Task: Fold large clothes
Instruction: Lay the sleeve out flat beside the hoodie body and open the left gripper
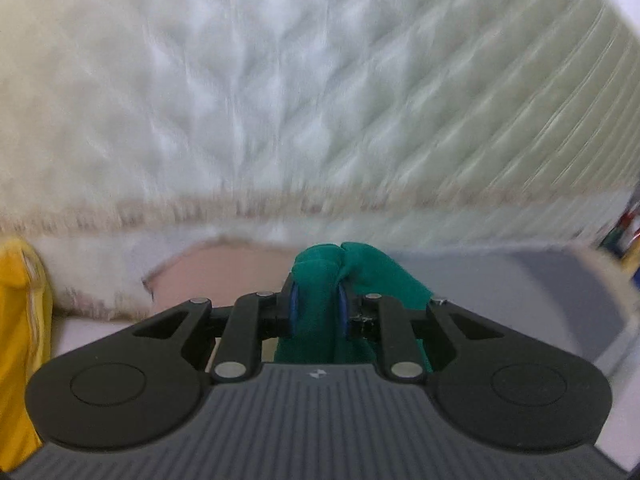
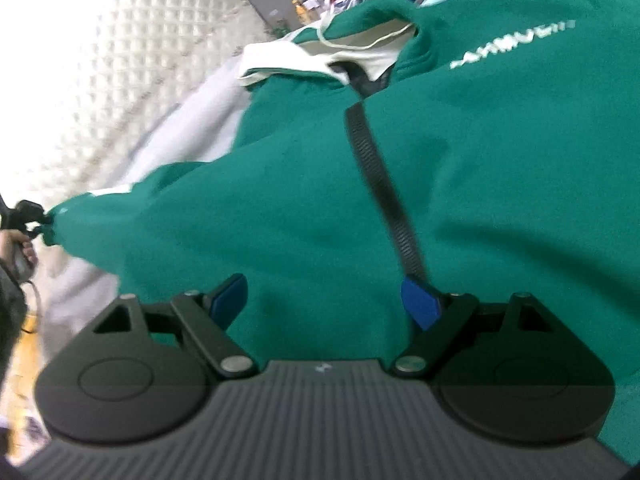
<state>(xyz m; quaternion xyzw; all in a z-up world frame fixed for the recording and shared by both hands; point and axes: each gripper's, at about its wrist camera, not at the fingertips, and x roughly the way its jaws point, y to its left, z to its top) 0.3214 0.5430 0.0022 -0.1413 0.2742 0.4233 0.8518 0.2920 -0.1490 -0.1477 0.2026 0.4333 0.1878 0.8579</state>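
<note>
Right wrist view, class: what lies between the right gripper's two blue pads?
Only green jacket fabric lies behind the gap of the right gripper; its jaws stand wide apart, pressing nothing. The black zipper ends by one pad.

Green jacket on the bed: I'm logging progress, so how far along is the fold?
Done: the green jacket lies spread, zipper up. In hand: the left gripper is shut on a bunched end. Left: the right gripper is open, and no fold shows.
</note>
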